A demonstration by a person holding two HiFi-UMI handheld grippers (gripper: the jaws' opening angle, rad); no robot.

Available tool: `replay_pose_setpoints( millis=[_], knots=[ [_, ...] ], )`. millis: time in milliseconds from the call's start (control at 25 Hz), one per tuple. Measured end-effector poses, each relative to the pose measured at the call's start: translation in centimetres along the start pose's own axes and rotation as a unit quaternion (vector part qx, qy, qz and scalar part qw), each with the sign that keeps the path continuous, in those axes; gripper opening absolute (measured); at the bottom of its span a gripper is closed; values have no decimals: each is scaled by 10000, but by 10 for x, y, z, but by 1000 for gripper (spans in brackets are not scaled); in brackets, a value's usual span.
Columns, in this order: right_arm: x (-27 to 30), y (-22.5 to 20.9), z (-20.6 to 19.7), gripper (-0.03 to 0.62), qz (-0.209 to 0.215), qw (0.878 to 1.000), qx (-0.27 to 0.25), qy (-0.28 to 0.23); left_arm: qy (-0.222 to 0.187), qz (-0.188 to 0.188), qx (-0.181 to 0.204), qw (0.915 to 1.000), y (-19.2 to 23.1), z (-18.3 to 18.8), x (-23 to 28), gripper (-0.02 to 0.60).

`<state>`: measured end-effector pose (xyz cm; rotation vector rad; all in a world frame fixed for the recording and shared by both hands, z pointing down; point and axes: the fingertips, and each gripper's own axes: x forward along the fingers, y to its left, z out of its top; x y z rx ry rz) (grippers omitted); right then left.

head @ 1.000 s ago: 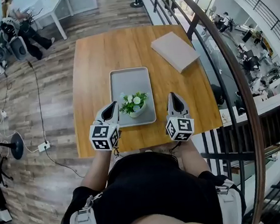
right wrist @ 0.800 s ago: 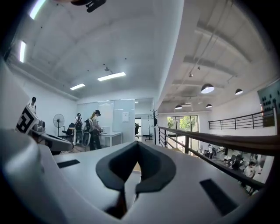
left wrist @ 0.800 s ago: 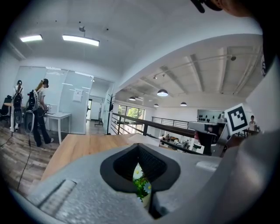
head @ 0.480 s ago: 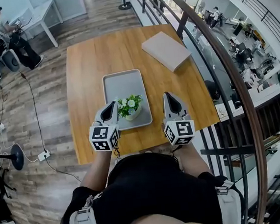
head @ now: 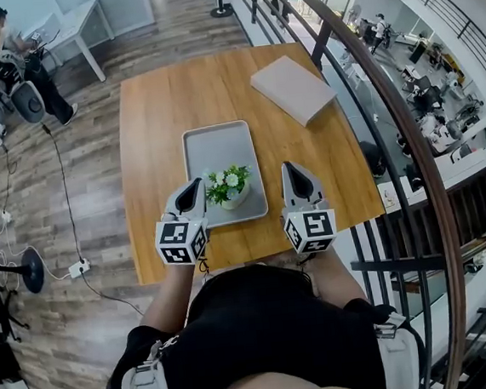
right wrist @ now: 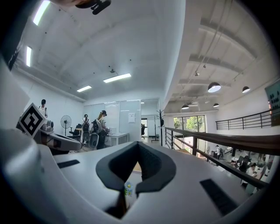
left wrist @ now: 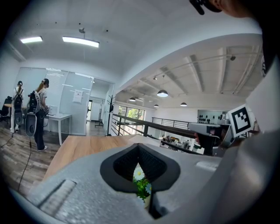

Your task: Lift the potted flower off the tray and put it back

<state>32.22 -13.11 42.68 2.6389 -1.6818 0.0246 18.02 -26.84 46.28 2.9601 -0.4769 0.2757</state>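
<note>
Closed left gripper point(head: 197, 185) and closed right gripper point(head: 290, 170) flank the potted flower point(head: 229, 185) on the tray point(head: 217, 145); box point(head: 293, 89) beyond.

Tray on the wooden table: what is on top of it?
Only a potted flower stands on the tray, at its near end; the rest is bare. Leaves and blossoms cover the pot's top, so its soil cannot be seen.

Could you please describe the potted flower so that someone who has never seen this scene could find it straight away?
Find the wooden table beside the railing; a grey tray lies on it. At the tray's near end stands the potted flower: green leaves and white blooms in a small pale pot, the only thing on the tray.
</note>
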Motion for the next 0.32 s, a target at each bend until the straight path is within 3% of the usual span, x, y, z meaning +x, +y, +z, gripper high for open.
replay_pose_setpoints(
  millis=[320],
  knots=[
    [-1,4,3,-5,-22,10000,12,-57,-12,35,-4,10000,3,3,-8,12]
  ],
)
